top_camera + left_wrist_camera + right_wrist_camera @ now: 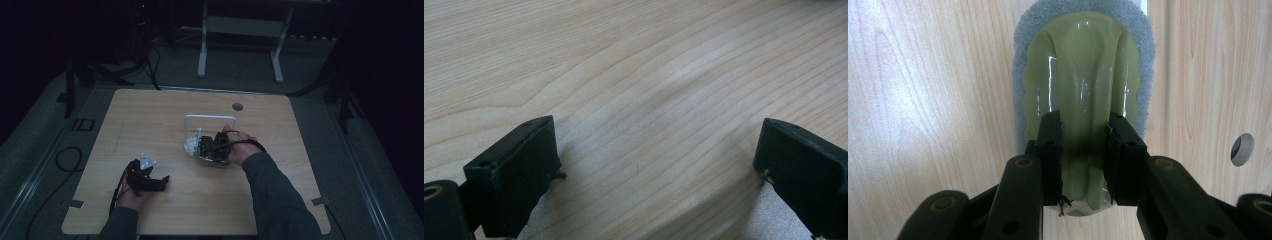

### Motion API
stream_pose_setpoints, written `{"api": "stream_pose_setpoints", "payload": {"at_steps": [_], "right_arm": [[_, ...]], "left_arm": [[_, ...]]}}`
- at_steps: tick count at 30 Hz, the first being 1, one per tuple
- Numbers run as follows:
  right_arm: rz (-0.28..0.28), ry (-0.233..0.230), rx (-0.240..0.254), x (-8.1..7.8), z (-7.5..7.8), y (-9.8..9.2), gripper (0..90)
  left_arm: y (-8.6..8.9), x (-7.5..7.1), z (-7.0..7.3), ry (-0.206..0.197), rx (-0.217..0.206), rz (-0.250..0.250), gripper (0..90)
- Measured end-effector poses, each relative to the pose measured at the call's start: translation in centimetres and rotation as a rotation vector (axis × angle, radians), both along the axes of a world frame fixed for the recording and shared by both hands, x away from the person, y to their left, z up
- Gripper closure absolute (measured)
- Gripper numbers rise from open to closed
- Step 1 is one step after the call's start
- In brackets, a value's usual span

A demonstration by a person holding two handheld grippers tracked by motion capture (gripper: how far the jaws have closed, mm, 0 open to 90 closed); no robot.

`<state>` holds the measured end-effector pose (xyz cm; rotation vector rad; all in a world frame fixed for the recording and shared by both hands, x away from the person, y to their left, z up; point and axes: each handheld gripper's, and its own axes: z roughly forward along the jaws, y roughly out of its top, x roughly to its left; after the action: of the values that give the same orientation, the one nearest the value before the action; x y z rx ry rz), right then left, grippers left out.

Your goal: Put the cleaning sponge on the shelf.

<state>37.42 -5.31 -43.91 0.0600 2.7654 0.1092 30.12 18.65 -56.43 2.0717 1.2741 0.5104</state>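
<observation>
Right gripper view looks down along the right gripper, whose jaws are clamped on the raised middle ridge of an olive-green glossy plastic scrubber with a grey foam pad around its rim; the scrubber lies flat on the pale wooden desk, beside a round cable hole in the board; in the high view the same right gripper sits near the desk's middle, with the scrubber under it and just in front of a white wire-frame rack; the left gripper rests low on the near left of the desk, well apart from the work, and the left gripper view shows its jaws spread wide with bare wood between them; judging by this, the grasp on the scrubber is made, while lifting it and setting it wherever it belongs, possibly at the rack, is left to do; the high view is dim, so the small whitish piece at the rack's foot is hard to identify, whether the scrubber touches the rack cannot be told, and the near end of the scrubber is hidden behind the right gripper's jaws.
</observation>
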Motion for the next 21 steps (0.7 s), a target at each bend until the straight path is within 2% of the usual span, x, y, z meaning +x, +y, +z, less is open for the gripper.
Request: {"api": "stream_pose_setpoints", "payload": {"at_steps": [21], "right_arm": [[0.013,-0.014,-0.028,0.73,0.26,0.98,71.5]], "left_arm": [[-0.08,0.05,-0.01,-0.001,-0.004,-0.002,4.1]]}}
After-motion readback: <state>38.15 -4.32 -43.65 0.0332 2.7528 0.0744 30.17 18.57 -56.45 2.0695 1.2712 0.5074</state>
